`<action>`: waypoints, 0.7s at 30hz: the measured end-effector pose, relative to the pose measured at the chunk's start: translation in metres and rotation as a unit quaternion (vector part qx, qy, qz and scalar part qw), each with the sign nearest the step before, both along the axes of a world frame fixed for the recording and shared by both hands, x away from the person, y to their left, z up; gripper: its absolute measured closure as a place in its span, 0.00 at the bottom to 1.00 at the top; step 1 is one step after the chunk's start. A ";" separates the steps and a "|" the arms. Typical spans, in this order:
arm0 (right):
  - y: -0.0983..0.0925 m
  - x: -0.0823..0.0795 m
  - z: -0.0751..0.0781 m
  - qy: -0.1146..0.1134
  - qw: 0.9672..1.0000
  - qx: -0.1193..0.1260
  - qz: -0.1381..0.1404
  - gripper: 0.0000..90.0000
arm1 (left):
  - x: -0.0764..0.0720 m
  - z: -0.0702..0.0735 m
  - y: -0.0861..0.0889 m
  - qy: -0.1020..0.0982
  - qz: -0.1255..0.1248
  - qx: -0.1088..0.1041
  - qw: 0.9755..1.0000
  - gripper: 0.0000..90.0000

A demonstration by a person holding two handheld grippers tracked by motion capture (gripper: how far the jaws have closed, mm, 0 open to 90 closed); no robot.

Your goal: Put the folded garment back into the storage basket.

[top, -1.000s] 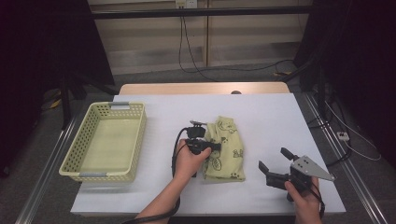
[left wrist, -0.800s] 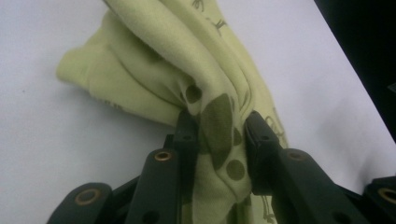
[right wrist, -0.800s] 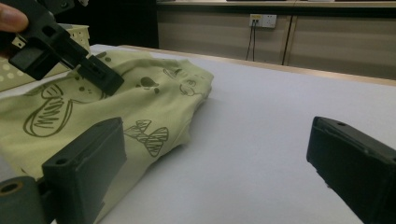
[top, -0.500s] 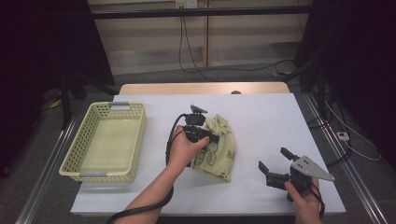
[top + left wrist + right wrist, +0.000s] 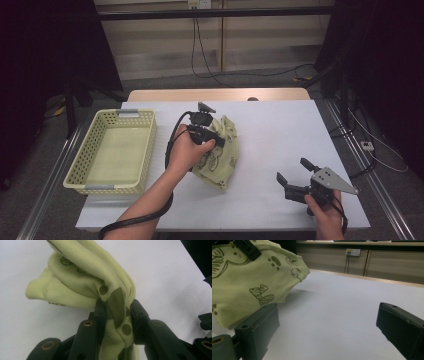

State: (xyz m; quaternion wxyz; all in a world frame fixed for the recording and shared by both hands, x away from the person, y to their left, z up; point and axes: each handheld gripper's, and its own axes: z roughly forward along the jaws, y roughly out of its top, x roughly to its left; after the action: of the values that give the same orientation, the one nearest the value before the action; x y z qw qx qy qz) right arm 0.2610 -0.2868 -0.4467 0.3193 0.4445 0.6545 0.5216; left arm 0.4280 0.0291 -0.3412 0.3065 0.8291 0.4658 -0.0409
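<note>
Where dark walls end, white table.

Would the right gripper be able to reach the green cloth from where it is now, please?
Probably yes: the right gripper has open jaws, and bare table lies between it and the green cloth, which the left gripper holds lifted.

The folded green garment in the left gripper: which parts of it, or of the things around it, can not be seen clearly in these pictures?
- Garment, high view: the hand and left gripper cover its left part.
- Garment, left gripper view: the jaws hide the clamped fold; the lower part is cut off.
- Garment, right gripper view: cut off at the left edge.
- Printed drawings: too partial to identify.
- Basket: near wall hides part of its floor.
</note>
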 end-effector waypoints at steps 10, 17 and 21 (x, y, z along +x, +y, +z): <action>0.000 0.000 0.000 -0.001 1.000 -0.001 0.002 0.05 | 0.003 0.017 0.016 -0.010 0.003 0.023 1.000 0.80; 0.000 0.000 0.000 0.000 1.000 0.000 0.001 0.05 | 0.007 0.025 0.030 -0.008 0.009 0.025 1.000 0.80; 0.000 0.000 0.000 0.000 1.000 0.000 0.000 0.05 | 0.008 0.029 0.037 -0.006 0.013 0.028 0.999 0.80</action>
State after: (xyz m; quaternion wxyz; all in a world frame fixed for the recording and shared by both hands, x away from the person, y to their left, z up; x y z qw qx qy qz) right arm 0.2608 -0.2867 -0.4464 0.3191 0.4446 0.6543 0.5219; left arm 0.4362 0.0656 -0.3124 0.2863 0.8315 0.4757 -0.0188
